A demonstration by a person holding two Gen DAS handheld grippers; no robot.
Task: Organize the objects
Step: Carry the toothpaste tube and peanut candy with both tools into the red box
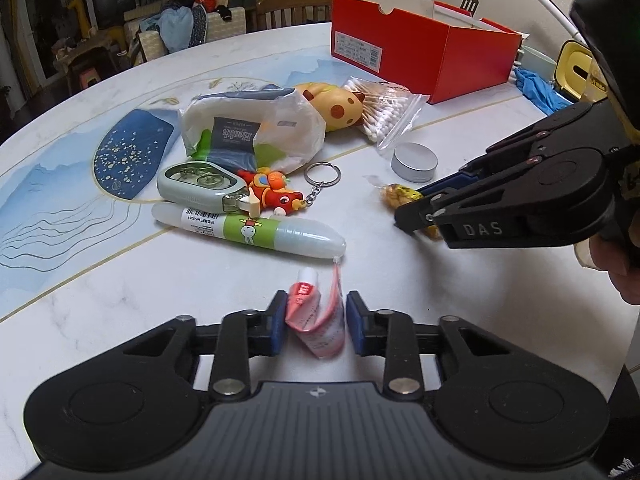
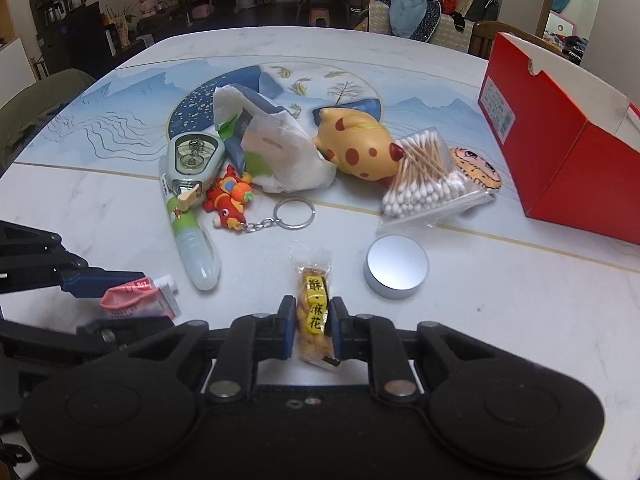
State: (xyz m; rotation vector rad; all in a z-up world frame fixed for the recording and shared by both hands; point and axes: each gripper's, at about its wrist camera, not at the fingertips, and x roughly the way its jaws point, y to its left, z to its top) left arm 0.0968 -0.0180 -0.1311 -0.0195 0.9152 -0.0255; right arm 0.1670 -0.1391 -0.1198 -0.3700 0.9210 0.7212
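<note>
I have left gripper point(image 1: 316, 316) pinching pink tube point(image 1: 316, 320) at near edge, right gripper point(image 2: 312, 320) clamped on snack packet point(image 2: 314, 308). Both on table point(image 1: 480, 320). Rest of clutter unsorted; red box point(image 1: 400, 60) far right.

Left claw point(image 1: 316, 320) nearly closed, right claw point(image 2: 313, 326) clamped, both angled down

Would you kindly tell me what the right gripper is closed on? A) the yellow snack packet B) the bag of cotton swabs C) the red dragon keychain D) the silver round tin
A: the right gripper pinches the yellow snack packet between its blue pads, on the table.
</note>
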